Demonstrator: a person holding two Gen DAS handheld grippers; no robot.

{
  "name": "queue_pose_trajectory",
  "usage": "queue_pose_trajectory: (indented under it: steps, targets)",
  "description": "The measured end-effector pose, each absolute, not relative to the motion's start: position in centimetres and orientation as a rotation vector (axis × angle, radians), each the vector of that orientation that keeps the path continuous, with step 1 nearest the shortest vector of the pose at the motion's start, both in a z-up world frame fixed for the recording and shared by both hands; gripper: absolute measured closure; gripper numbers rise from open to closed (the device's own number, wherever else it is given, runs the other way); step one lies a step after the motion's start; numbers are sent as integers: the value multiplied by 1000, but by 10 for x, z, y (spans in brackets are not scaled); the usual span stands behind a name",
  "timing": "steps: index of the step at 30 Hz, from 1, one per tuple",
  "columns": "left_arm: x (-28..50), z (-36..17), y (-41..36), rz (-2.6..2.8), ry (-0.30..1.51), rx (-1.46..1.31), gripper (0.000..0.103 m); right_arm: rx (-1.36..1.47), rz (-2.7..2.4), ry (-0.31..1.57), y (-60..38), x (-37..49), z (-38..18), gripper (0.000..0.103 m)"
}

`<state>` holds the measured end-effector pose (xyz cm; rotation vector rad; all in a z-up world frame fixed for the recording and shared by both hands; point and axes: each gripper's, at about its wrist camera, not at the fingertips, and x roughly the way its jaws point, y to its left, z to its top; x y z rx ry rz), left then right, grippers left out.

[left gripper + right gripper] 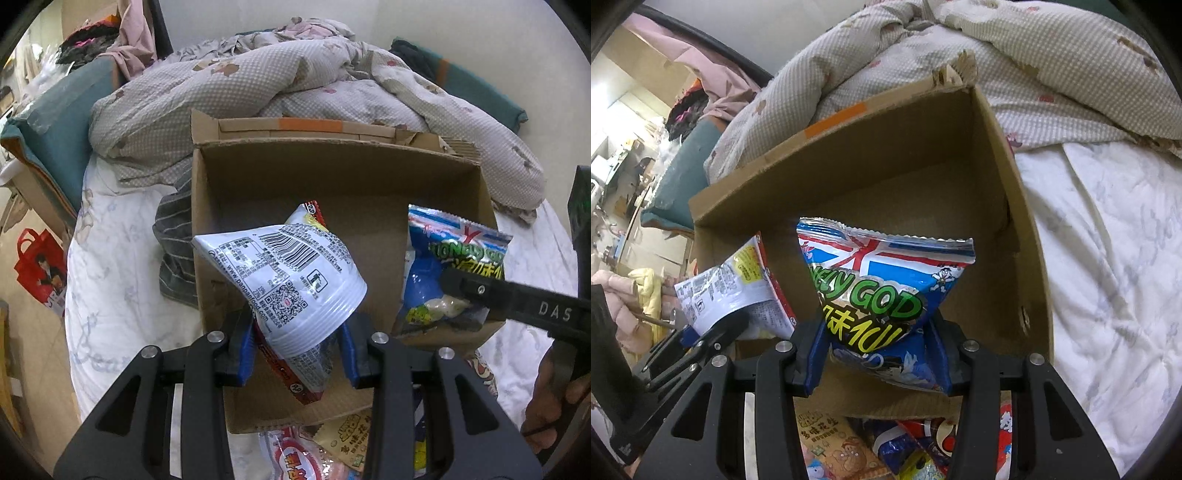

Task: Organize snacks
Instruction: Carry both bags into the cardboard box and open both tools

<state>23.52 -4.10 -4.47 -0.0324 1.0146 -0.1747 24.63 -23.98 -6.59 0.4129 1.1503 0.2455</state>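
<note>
An open cardboard box point(280, 166) stands on the bed; it also shows in the right wrist view point(1027, 236). My left gripper point(295, 354) is shut on a white snack bag with a barcode point(288, 277) and holds it over the box's near left part. My right gripper point(875, 362) is shut on a blue snack bag with green letters point(886, 280) and holds it over the box's near right part. In the left wrist view the right gripper point(465, 295) and its blue bag point(450, 258) show at the right. In the right wrist view the white bag point(735, 288) shows at the left.
Several loose snack packs point(325, 443) lie on the white sheet point(1108, 258) in front of the box, also in the right wrist view point(849, 446). A crumpled checked duvet point(258, 88) lies behind the box. A striped cloth point(173, 243) lies left of it. A red bag point(40, 266) sits on the floor.
</note>
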Motion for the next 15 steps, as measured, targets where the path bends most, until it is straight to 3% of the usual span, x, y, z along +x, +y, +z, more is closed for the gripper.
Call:
queue_pose_trajectory:
  steps: [15]
  targets:
    - [229,-43,-51,-191,1000,5,65,388,245,1198,-232,245,-74,52]
